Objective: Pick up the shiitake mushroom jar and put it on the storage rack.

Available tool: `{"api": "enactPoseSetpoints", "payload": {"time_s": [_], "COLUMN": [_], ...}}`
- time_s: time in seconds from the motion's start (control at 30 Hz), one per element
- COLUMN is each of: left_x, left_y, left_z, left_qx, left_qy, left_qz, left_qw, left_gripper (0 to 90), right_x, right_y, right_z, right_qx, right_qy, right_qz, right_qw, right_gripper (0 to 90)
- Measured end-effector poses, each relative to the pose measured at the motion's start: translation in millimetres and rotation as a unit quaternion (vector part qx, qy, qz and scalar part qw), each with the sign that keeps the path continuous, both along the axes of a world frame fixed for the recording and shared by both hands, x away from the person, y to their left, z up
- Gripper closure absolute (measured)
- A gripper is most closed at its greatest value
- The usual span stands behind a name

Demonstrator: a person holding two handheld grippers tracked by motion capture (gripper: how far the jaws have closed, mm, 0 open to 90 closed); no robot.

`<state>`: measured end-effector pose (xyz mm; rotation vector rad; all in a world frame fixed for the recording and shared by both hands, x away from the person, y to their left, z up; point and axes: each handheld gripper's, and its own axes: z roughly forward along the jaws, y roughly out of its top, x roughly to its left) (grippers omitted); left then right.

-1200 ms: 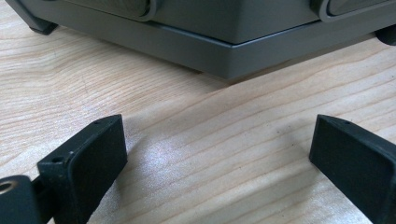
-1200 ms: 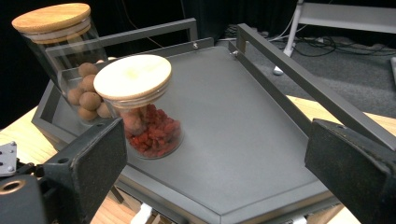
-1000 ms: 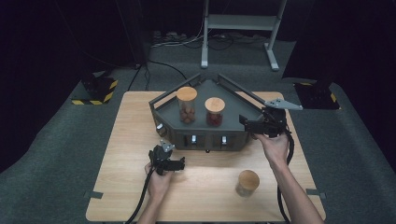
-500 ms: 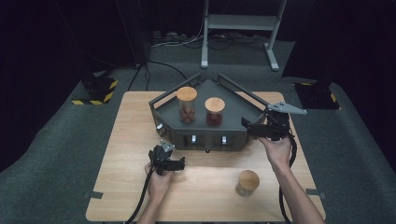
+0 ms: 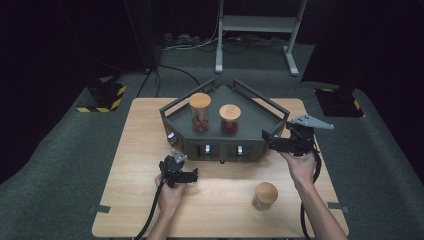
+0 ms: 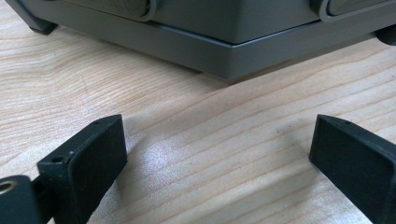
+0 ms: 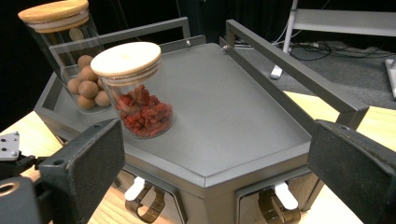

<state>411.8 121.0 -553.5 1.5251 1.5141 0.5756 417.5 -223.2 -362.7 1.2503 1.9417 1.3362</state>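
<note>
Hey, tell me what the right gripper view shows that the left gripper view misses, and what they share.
Right gripper view alone: the jar of red pieces and the taller jar of brown balls, both with wooden lids, standing on the top deck of the grey tray, plus the rail along its edge and two white latches on its front.

Left gripper view alone: the tray's base edge seen close and low, with one of its feet on the wood.

Shared: the wooden table, the grey tray, and a pair of open black jaws with nothing between them.
</note>
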Motion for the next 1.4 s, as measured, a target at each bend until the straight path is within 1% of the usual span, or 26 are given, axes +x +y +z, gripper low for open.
{"api": "enactPoseSetpoints", "payload": {"time_s": [0.6,0.83,1.13,1.4], "left_x": [-0.1,0.0,0.0,0.0], "left_y": [0.1,0.1,0.3,0.4], "left_z": [0.0,0.0,0.0,0.0], "left_qx": [0.001,0.001,0.002,0.002], "left_qy": [0.0,0.0,0.0,0.0], "left_qz": [0.0,0.0,-0.001,-0.002], "left_qw": [1.0,1.0,1.0,1.0], "left_gripper": [3.8,3.8,3.8,3.8], "right_x": [-12.2,-17.0,-23.1,-25.9], "right_y": [-7.6,-9.7,-12.3,-17.0], "right_z": [-16.1,-25.7,-37.8,-47.7], "right_qx": [0.011,0.013,0.018,0.023], "right_qy": [-0.01,-0.011,-0.007,-0.002], "right_qz": [0.003,0.004,0.012,0.008], "right_qw": [0.9999,0.9998,0.9997,0.9997], "right_gripper": [3.6,3.8,3.7,3.7]}}
